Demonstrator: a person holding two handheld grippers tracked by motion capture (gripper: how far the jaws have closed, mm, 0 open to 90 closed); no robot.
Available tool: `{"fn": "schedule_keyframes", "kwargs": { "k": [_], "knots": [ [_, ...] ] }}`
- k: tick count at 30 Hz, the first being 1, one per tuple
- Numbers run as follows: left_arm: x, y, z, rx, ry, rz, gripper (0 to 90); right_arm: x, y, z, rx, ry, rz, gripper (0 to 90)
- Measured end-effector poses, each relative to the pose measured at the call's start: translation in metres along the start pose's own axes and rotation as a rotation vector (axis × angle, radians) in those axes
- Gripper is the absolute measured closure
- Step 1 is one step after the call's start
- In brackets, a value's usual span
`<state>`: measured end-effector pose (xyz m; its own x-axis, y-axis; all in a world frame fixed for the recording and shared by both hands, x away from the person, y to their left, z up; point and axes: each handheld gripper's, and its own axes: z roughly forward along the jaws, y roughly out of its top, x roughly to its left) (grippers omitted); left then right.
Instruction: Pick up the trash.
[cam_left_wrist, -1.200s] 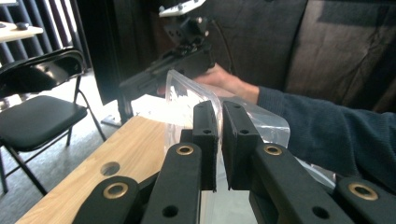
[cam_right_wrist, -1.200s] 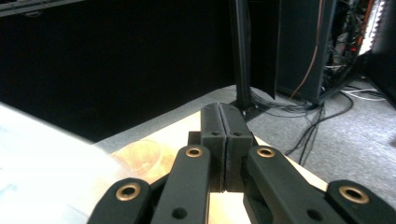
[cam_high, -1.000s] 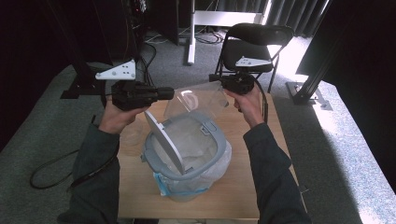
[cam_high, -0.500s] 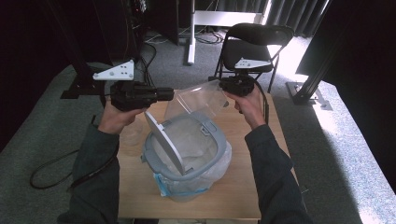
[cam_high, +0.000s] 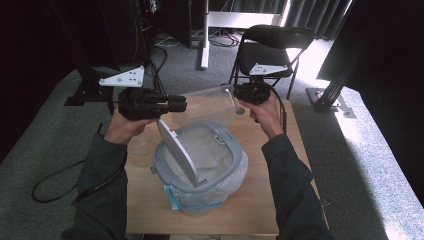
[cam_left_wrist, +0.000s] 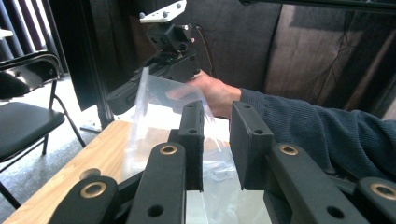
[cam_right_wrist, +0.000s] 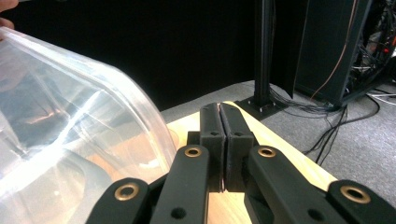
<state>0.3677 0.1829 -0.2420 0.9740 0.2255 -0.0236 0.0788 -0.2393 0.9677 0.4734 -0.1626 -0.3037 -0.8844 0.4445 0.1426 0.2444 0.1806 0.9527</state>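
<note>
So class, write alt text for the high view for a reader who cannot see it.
A person holds a clear plastic sheet between two tongs, left and right, above a grey bin with a raised lid on a wooden table.

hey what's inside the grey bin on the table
The grey bin is lined with a clear plastic bag, whose edge spills over the rim. Its swing lid stands tilted up on the left side. The crumpled liner and lid hide the bottom.

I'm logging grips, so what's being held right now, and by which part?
The right gripper is shut on the clear plastic bag, apparently at its edge. The left gripper is open, holding nothing.
</note>
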Motion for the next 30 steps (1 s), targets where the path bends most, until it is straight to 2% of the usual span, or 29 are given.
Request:
{"fn": "schedule_keyframes", "kwargs": {
  "k": [3,6,9,12,14,15,19,22,23,24,26,30],
  "knots": [
    [0.0,0.001,-0.005,-0.022,0.018,0.007,73.0,0.0,0.0,-0.001,0.0,0.009,-0.003,88.7],
    [0.005,0.0,-0.013,-0.064,0.041,-0.012,71.9,0.001,0.0,-0.001,0.002,0.013,-0.007,88.7],
    [0.01,0.0,-0.021,-0.084,0.092,-0.025,70.7,0.001,0.0,-0.002,0.001,0.017,-0.015,88.6],
    [0.018,-0.003,-0.028,-0.098,0.168,-0.057,69.1,0.001,0.001,-0.004,0.001,0.014,-0.018,88.7],
    [0.026,-0.007,-0.029,-0.092,0.204,-0.095,69.1,0.001,0.001,-0.004,0.0,0.013,-0.019,88.7],
    [0.029,-0.009,-0.027,-0.074,0.217,-0.108,69.6,0.001,0.001,-0.004,0.0,0.012,-0.019,88.7],
    [0.041,-0.019,-0.013,0.03,0.26,-0.149,71.2,0.001,0.001,-0.004,0.002,0.012,-0.018,88.7],
    [0.044,-0.023,-0.006,0.065,0.239,-0.158,73.0,0.001,0.001,-0.003,0.003,0.019,-0.02,88.7],
    [0.044,-0.024,-0.005,0.062,0.214,-0.158,74.2,0.002,0.001,-0.002,0.004,0.019,-0.023,88.7],
    [0.042,-0.023,-0.005,0.055,0.174,-0.145,74.7,0.002,0.001,-0.002,0.006,0.02,-0.023,88.7],
    [0.037,-0.022,-0.004,0.062,0.126,-0.119,75.3,0.002,0.0,-0.001,0.013,0.02,-0.03,88.6],
    [0.025,-0.015,0.0,0.099,0.083,-0.055,76.0,0.002,0.0,-0.002,0.014,0.017,-0.028,88.5]
  ]
}}
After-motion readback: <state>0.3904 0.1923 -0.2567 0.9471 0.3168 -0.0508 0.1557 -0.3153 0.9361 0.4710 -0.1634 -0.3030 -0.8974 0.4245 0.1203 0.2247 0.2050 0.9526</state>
